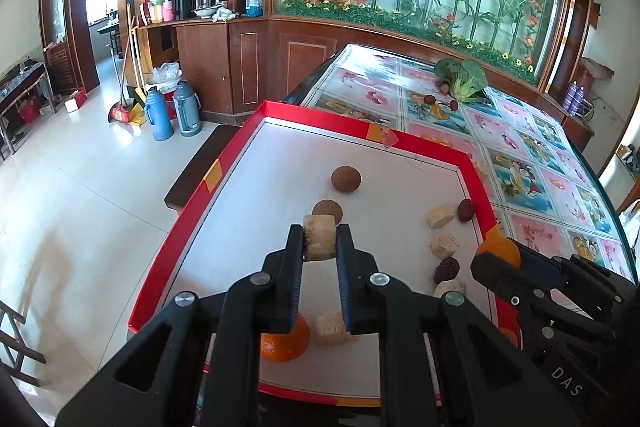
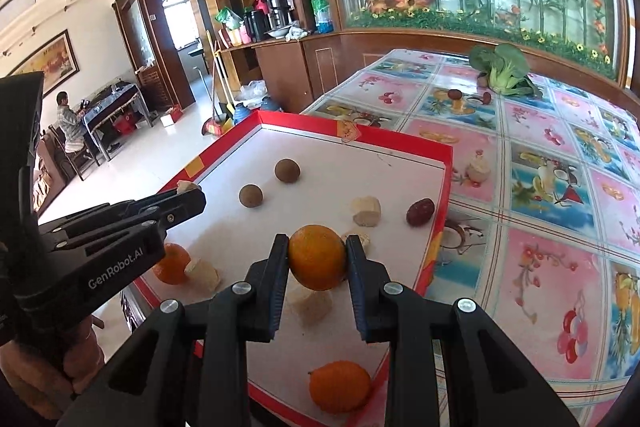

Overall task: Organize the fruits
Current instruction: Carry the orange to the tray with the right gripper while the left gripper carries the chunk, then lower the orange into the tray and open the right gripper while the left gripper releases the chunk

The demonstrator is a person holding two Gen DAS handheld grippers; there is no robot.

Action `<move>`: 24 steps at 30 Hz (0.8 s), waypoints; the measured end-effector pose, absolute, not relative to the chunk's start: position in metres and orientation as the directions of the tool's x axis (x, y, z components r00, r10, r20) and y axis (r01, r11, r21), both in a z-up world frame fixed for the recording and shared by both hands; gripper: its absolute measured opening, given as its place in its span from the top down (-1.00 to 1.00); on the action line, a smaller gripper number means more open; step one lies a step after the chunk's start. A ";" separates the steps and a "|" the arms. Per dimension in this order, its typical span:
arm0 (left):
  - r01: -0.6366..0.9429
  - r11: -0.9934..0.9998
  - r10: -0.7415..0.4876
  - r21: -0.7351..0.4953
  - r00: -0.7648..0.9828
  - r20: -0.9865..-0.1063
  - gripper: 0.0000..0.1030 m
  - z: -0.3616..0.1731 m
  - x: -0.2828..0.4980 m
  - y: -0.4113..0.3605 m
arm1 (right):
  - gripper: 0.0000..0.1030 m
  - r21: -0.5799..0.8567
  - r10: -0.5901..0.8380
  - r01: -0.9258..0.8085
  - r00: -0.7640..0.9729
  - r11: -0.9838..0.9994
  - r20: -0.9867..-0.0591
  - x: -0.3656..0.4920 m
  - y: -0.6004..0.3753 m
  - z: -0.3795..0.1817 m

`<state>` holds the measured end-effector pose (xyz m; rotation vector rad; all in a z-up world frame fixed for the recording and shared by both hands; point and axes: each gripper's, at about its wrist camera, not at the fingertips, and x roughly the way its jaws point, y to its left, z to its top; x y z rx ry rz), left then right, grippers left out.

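The left gripper (image 1: 320, 239) points forward and down, its jaws clamped on a pale cylindrical fruit chunk (image 1: 319, 238) held clear of the surface below. The right gripper (image 2: 317, 254) tilts down likewise, jaws pressed against both sides of an orange (image 2: 317, 257). In the right wrist view the left gripper enters from nine o'clock, a hand (image 2: 76, 363) wrapped round its grip at about eight o'clock.
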<state>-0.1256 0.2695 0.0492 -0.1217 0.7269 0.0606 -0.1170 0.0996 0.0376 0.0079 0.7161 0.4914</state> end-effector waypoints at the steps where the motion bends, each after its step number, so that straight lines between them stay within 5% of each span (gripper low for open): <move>1: -0.097 0.991 0.014 -0.088 0.745 -0.667 0.65 0.049 -0.125 0.269 | 0.47 0.174 0.434 -0.428 0.645 0.887 -0.629 -0.116 0.101 0.036; 24: -0.096 0.994 0.038 -0.045 0.716 -0.697 0.65 0.039 -0.114 0.262 | 0.47 0.213 0.441 -0.405 0.637 0.889 -0.632 -0.106 0.100 0.024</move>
